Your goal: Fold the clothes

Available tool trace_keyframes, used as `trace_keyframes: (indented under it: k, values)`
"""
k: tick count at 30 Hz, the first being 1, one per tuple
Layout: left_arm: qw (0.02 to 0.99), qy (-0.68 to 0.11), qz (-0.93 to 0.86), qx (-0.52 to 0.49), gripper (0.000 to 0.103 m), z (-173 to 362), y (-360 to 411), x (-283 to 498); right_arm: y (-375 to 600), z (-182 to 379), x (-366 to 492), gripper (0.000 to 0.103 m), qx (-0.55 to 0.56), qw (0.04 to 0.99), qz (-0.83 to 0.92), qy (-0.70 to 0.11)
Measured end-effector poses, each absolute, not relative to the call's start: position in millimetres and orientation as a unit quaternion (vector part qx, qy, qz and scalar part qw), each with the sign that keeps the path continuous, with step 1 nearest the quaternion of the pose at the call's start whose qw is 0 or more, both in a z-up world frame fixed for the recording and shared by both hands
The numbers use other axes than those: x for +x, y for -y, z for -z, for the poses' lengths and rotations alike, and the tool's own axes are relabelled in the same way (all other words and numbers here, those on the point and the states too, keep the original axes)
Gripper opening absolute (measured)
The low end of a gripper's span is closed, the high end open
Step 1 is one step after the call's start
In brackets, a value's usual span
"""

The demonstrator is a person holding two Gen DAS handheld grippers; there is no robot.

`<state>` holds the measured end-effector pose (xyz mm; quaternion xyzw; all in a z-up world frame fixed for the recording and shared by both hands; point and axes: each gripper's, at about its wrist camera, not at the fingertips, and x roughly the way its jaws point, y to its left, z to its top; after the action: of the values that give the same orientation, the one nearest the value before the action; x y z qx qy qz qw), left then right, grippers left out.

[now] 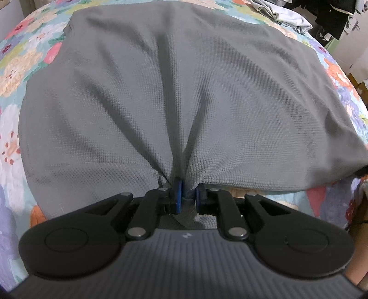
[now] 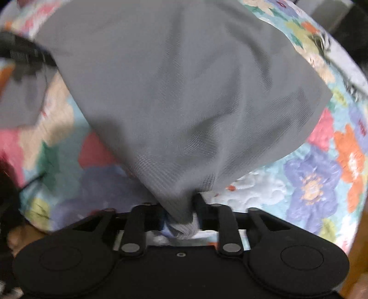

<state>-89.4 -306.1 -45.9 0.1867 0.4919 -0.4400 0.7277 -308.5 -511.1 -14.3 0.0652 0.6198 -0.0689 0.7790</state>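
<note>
The left gripper (image 1: 188, 197) has its fingers drawn narrow, and a bunched edge of the grey garment (image 1: 179, 92) is pinched between the blue pads (image 1: 177, 197). From that pinch, deep creases fan out ahead of the fingers across the waffle-textured cloth, which spreads wide to both sides and lies on the bed with the floral quilt (image 1: 20, 69). Beyond the far edge of the garment, ahead and to the right of the fingers, sits a heap of pale clothes (image 1: 283, 16), with dark clothes (image 1: 331, 11) further right at the frame's corner.

The right gripper (image 2: 181, 211) also holds the grey garment (image 2: 184, 92): a wad of cloth is gathered between its narrowed fingers, and a paler knot of fabric bulges out just behind them toward the body of the tool. From the grasp the cloth rises as a lifted, cone-shaped drape ahead of the fingers, clear of the floral quilt (image 2: 310, 179), which shows to both sides beneath it. The view is blurred. To the far left of the fingers, part of the other black tool (image 2: 20, 55) appears at the garment's edge, with another flap of grey fabric hanging below it.
</note>
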Motion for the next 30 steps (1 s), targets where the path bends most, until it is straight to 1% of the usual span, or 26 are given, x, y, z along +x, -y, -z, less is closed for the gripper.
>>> trace_keyframes:
  k: [1, 2, 4, 9, 12, 15, 17, 18, 19, 21, 22, 24, 26, 30]
  values:
    - [0.729, -0.491, 0.442, 0.179, 0.022, 44.1, 304.7, -88.1, 508.6, 12.2, -313.0, 0.051, 0.084, 0.783, 0.054, -0.614]
    - [0.732, -0.487, 0.443, 0.176, 0.035, 41.6, 303.8, -87.5, 504.7, 10.7, -317.4, 0.053, 0.100, 0.786, 0.037, -0.609]
    - [0.739, -0.476, 0.445, 0.172, 0.045, 36.1, 302.5, -87.3, 497.1, 7.5, -326.3, 0.054, 0.130, 0.792, 0.005, -0.597]
    - [0.735, -0.471, 0.468, 0.141, 0.049, 24.6, 293.0, -84.8, 495.1, -2.4, -338.0, 0.054, 0.157, 0.806, 0.009, -0.571]
    - [0.734, -0.471, 0.474, 0.121, 0.049, 21.5, 287.8, -78.4, 509.7, -17.7, -341.4, 0.054, 0.195, 0.824, 0.018, -0.531]
    - [0.736, -0.472, 0.480, 0.078, 0.049, 17.5, 286.6, -68.5, 535.0, -33.8, -340.9, 0.054, 0.229, 0.850, 0.035, -0.474]
    - [0.758, -0.468, 0.454, 0.035, 0.049, 11.1, 290.7, -58.3, 551.6, -41.3, -335.7, 0.058, 0.244, 0.863, 0.058, -0.439]
    - [0.770, -0.460, 0.442, 0.025, 0.049, 7.2, 295.2, -54.4, 560.5, -38.1, -327.9, 0.066, 0.236, 0.868, 0.075, -0.429]
    - [0.776, -0.449, 0.441, 0.028, 0.050, 2.6, 303.0, -52.0, 570.2, -34.1, -319.0, 0.067, 0.225, 0.874, 0.094, -0.421]
    - [0.772, -0.445, 0.452, 0.034, 0.050, -2.1, 320.4, -47.9, 600.8, -16.7, -297.5, 0.067, 0.252, 0.861, 0.141, -0.418]
    - [0.769, -0.449, 0.454, 0.037, 0.050, -2.2, 329.1, -46.2, 618.9, -7.3, -285.0, 0.067, 0.292, 0.846, 0.164, -0.414]
    - [0.760, -0.455, 0.461, 0.051, 0.051, 0.0, 350.0, -43.0, 643.9, 0.3, -267.2, 0.067, 0.362, 0.838, 0.157, -0.377]
    - [0.754, -0.467, 0.459, 0.059, 0.054, 4.6, 371.9, -37.6, 659.6, 2.8, -253.6, 0.067, 0.401, 0.832, 0.160, -0.349]
    - [0.752, -0.487, 0.442, 0.045, 0.054, 12.1, 413.1, -30.6, 691.8, 12.6, -234.0, 0.067, 0.387, 0.822, 0.217, -0.357]
